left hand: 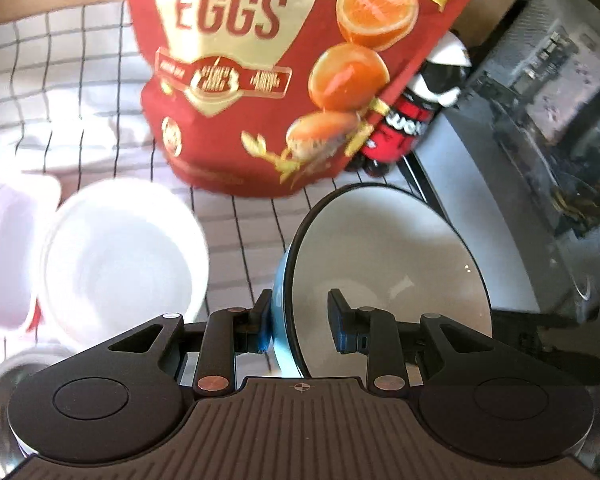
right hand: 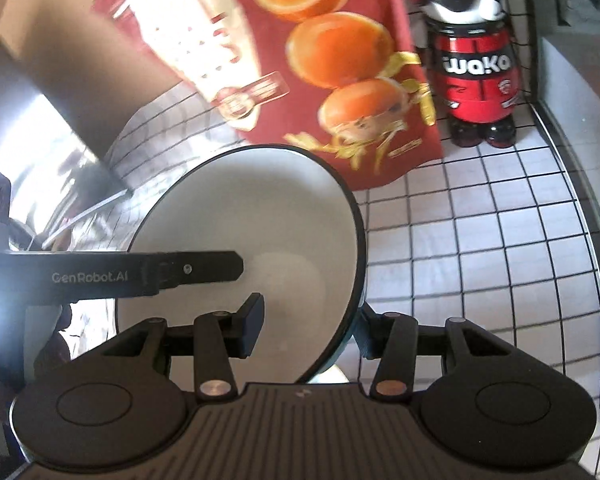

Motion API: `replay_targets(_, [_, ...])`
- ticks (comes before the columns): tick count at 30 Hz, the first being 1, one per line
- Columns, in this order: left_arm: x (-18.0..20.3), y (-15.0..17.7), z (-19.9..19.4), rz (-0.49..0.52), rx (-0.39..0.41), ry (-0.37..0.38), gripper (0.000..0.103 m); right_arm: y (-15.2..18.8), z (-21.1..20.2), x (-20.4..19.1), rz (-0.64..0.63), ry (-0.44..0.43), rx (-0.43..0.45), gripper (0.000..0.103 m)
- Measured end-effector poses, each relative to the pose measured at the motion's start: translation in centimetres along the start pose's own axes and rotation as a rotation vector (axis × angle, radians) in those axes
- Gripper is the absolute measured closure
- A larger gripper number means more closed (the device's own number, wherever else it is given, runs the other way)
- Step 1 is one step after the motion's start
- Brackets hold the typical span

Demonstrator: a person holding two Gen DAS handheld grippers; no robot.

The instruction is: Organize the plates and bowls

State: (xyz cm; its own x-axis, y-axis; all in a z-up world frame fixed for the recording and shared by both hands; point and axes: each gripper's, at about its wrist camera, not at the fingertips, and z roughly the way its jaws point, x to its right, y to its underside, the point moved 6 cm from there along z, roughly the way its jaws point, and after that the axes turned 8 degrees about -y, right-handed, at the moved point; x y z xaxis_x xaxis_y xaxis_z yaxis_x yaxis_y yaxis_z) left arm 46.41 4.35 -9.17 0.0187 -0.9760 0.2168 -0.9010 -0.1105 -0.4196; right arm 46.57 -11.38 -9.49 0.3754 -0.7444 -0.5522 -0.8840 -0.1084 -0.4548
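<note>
1. Here, your left gripper (left hand: 298, 322) is clamped on the near left rim of the blue bowl (left hand: 388, 264), one pad outside the wall, one inside.
2. Your right gripper (right hand: 310, 326) pinches the opposite rim of the same bowl, which hangs tilted above the checked cloth (right hand: 480, 248).
3. To the bowl's left sits a white bowl (left hand: 124, 256), close by, with a pale container (left hand: 8, 252) touching its far side.
4. Straight ahead the red quail-egg bag (left hand: 240, 80) stands near the bowl's far edge.
5. A red bottle (right hand: 476, 80) stands beside the bag; bare cloth lies open on the right, up to the table's dark edge (right hand: 580, 184).
</note>
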Motion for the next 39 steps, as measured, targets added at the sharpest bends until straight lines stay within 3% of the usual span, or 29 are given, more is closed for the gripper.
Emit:
replay_targets(4, [-1.1, 3.6, -1.0, -0.016, -0.047, 0.022, 0.072, 2.1, -0.4, -1.3, -0.042, 0.008, -0.046, 0.055])
replay_targets(13, [-2.3, 9.8, 1.7, -0.029, -0.178, 0.025, 0.072, 6.8, 0.8, -1.0, -0.040, 0.060, -0.142, 0.055])
replay_targets(24, [-3.0, 10.6, 2.3, -0.024, -0.198, 0.012, 0.073, 8.2, 2.9, 0.2, 0.022, 0.063, -0.181, 0.055])
replay_targets(39, [-3.8, 10.5, 1.5, -0.043, -0.179, 0.008, 0.080, 8.0, 2.8, 0.4, -0.006, 0.098, -0.178, 0.055])
